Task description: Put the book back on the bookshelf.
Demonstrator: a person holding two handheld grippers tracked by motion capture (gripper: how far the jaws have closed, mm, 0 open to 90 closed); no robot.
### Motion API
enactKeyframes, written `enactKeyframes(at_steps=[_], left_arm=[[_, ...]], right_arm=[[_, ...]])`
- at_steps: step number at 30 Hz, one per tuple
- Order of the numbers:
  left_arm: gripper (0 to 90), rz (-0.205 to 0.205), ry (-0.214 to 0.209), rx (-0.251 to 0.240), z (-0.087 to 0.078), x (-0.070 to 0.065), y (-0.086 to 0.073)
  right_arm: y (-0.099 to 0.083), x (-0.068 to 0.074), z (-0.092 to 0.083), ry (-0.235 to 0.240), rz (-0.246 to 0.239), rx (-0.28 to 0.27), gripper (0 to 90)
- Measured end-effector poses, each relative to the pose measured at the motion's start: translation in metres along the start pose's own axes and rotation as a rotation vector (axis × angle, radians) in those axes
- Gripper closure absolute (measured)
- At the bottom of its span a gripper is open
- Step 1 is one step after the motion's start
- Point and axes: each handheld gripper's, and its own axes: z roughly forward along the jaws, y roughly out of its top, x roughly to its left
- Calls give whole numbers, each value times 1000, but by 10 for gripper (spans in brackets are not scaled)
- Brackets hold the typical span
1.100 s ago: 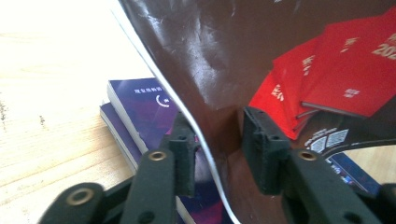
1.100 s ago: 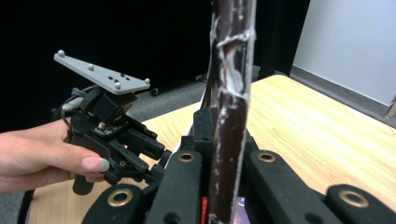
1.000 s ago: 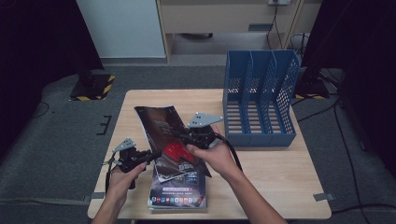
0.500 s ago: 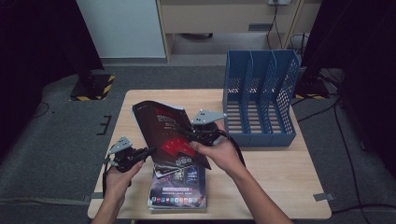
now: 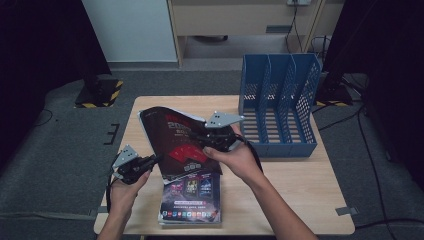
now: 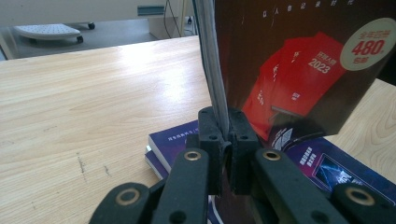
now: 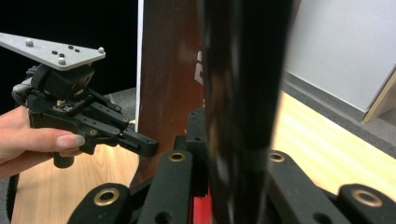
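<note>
While the tabletop (image 5: pixel 310 200) lies open on its right and near side, the blue file rack (image 5: pixel 280 100) stands at the far right, slots clear. Judged mid-transfer: the dark magazine (image 5: pixel 172 140) is held up over the stacked magazines (image 5: pixel 192 200), left claw (image 5: pixel 159 159) clamped on its edge, right claw (image 5: pixel 200 137) just easing its grip, cover between its pads. Next: swing right, clearing the rack's rim.

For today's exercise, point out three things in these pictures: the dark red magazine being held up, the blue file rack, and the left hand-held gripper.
dark red magazine (image 5: pixel 172 142), high view, on its front cover.
blue file rack (image 5: pixel 280 67), high view, on a divider's top edge.
left hand-held gripper (image 6: pixel 223 140), left gripper view, between its fingertips, shut on the magazine's edge.
</note>
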Motion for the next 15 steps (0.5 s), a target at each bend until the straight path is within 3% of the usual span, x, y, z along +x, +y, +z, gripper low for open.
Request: enactKeyframes(at_steps=[6,15], left_arm=[[862,14,-2,-6,0,-2,1],[863,23,-17,-16,-1,-3,1]], right_arm=[[9,-1,-3,12,5,-48,788],[20,-2,-2,26,-9,-58,776]])
